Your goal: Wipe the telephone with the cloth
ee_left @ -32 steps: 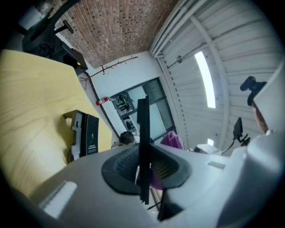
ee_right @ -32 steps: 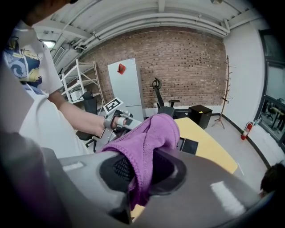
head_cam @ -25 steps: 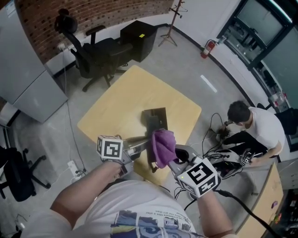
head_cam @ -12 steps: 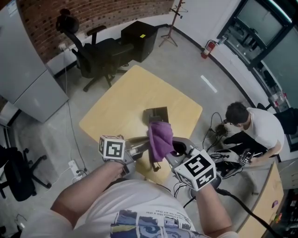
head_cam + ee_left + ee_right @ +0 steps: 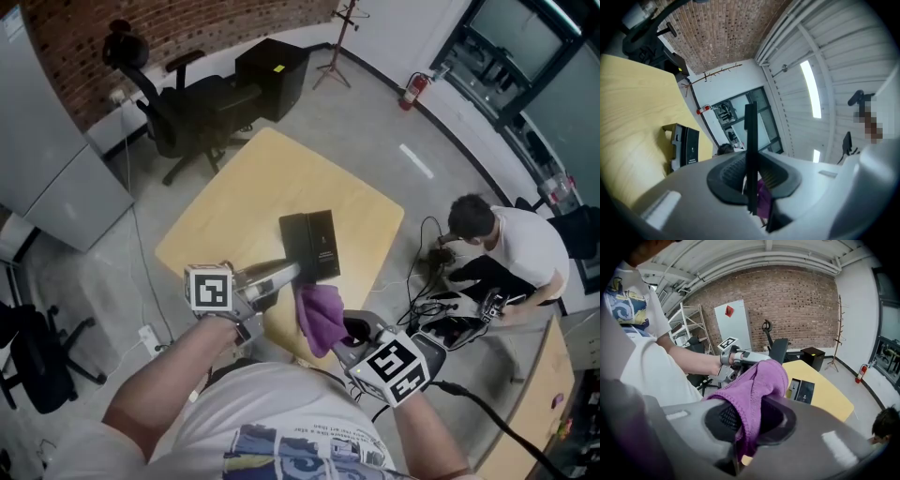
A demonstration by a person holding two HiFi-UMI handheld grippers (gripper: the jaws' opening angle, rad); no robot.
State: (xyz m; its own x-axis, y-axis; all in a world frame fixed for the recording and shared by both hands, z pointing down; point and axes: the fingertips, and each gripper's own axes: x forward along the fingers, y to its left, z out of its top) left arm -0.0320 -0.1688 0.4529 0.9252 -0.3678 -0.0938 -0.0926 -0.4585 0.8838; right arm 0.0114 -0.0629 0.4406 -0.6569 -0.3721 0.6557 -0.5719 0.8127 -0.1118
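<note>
1. The left gripper (image 5: 284, 274) is held roughly level ahead of the torso, with its jaws pointed forward and to the right.
2. Its marker cube (image 5: 209, 288) is turned upward, toward the head.
3. Its jaws are closed on a thin dark plate (image 5: 751, 140), which is seen edge-on between the pads.
4. The left forearm (image 5: 173, 370) is bare and is stretched forward.
5. The right gripper (image 5: 344, 335) is held nearer the body, with its jaws aimed toward the left gripper.
6. Its jaws are clamped on a purple cloth (image 5: 757, 380), which is bunched above the pads.
7. The right forearm (image 5: 427, 441) is kept close to the torso.
</note>
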